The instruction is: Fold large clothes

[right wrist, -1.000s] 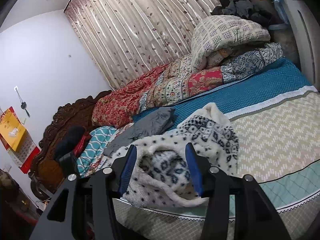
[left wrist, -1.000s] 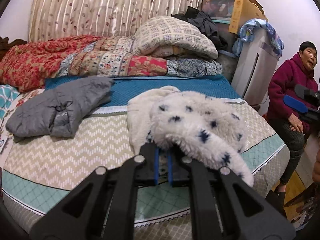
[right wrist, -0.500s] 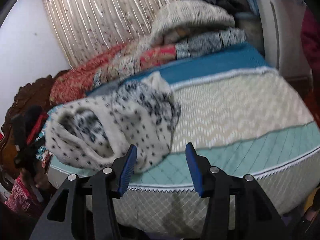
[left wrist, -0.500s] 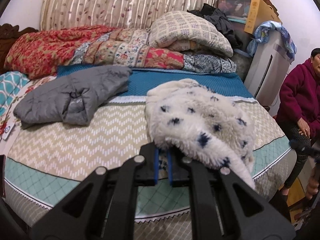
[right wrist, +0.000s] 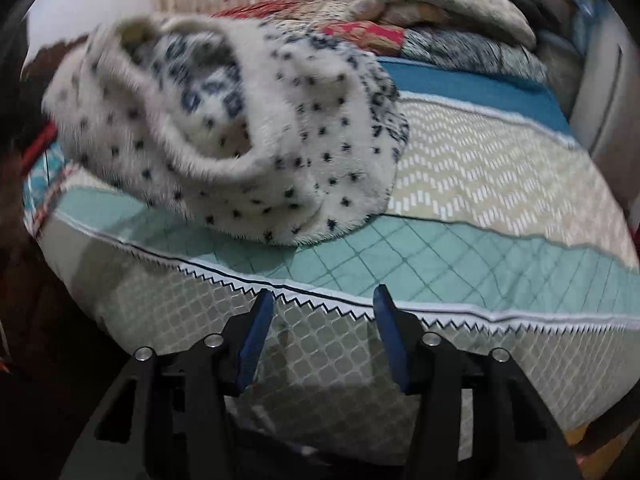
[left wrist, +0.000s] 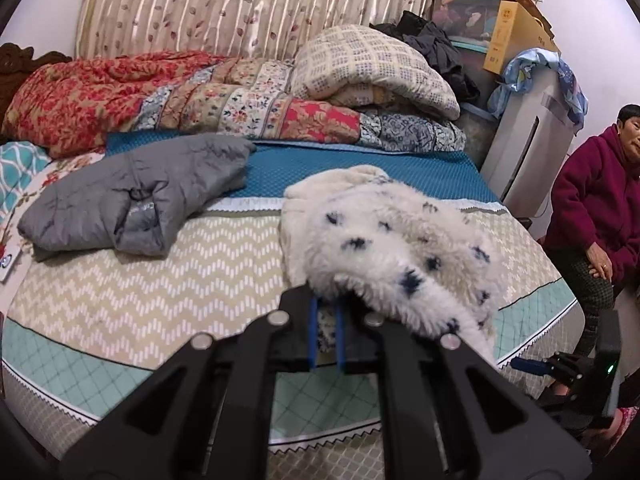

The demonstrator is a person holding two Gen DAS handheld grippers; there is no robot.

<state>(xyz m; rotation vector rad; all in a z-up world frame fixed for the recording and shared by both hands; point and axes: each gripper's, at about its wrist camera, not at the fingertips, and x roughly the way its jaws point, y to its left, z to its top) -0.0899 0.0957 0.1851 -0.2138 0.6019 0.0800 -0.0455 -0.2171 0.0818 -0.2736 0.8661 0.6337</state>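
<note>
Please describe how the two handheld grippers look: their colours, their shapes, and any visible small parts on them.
Both look the same. The left gripper and the right gripper each have two matte black angular fingers built from open triangular frames, with round silver bolt heads at the joints. The inner pads are flat blue strips. No cables or markings show on them, and neither view shows the hands or sleeves behind them.

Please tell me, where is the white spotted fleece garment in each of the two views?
Left wrist: fleece garment right of centre, its near edge pinched in the left claw.
Right wrist: upper left, on the bed.
Shared landmark: teal quilted band.
</note>
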